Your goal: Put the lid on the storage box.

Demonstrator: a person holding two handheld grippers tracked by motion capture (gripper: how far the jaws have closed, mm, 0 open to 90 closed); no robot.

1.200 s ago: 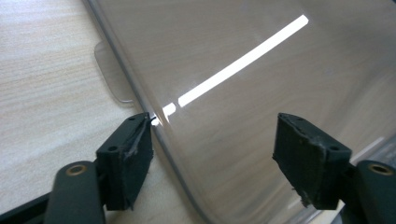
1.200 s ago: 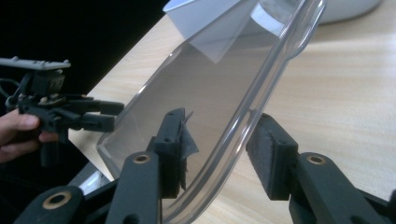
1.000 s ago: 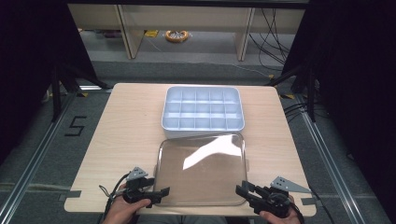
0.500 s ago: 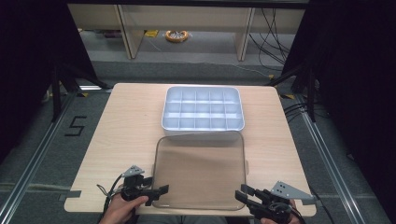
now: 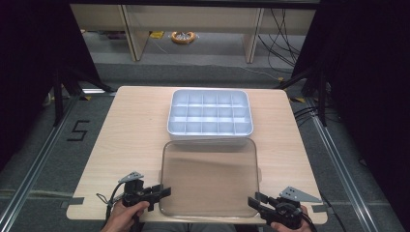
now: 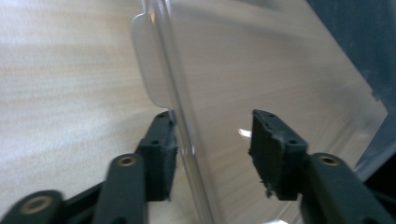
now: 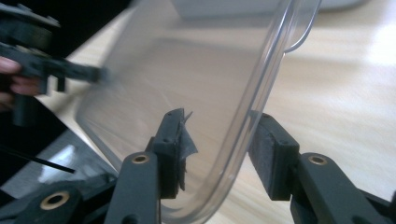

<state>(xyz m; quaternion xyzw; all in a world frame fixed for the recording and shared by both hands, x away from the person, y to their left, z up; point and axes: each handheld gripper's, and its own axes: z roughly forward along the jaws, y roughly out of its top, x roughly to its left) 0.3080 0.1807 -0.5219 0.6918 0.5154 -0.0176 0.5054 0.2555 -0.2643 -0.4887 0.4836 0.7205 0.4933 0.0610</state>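
Note:
A clear plastic lid [image 5: 208, 179] lies on the table just in front of a white compartment box [image 5: 209, 113]. My left gripper [image 5: 167, 192] is at the lid's near left corner, and my right gripper [image 5: 254, 199] is at its near right corner. In the left gripper view the lid's rim [image 6: 182, 116] runs between the open jaws, close to the left one. In the right gripper view the curved rim [image 7: 252, 107] also passes between jaws that stand apart. The left gripper [image 7: 100, 73] shows across the lid there.
The wooden table [image 5: 130, 130] has bare surface left and right of the box and lid. Its near edge lies just behind both grippers. Dark floor, metal rails and shelf legs surround the table.
The bright glare on the lid has gone, so its tilt has changed. The right gripper drew slightly nearer the table's front edge; the left gripper barely moved.

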